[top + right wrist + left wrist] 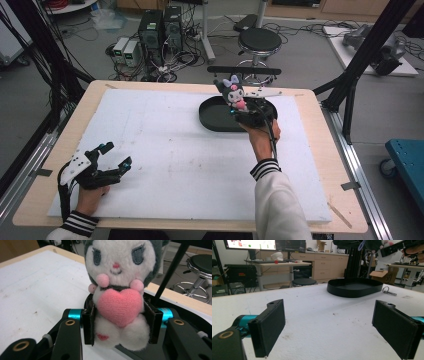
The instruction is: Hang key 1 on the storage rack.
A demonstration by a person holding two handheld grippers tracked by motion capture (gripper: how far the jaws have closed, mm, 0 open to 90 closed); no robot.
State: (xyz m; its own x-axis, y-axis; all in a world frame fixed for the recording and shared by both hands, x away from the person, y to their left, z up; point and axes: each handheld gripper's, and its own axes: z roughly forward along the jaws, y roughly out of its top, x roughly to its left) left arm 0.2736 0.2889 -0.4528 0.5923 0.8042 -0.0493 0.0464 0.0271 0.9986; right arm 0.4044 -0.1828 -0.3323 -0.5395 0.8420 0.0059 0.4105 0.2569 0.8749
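- Your right gripper [121,322] is pinching the plush toy [120,285] at its body, one pad on each flank, either side of the pink heart [121,306]; toy sits upright between the pads, head above them.
- In the high view that gripper [239,107] holds the toy [234,90] over the near-right part of the black tray [210,117], just above it.
- Handling, my read: light, soft, squashy stuffing. Fur gives under the pads, so grip looks secure and not slippery; nothing fragile. Torso is the best hold; head or ears would flop.
- Your left gripper [327,322] is spread wide w/ nothing between the pads, hanging low over the white foam sheet [317,310], well apart from the tray [355,287].
- Count: 1 plush toy, 1 tray, 2 grippers.
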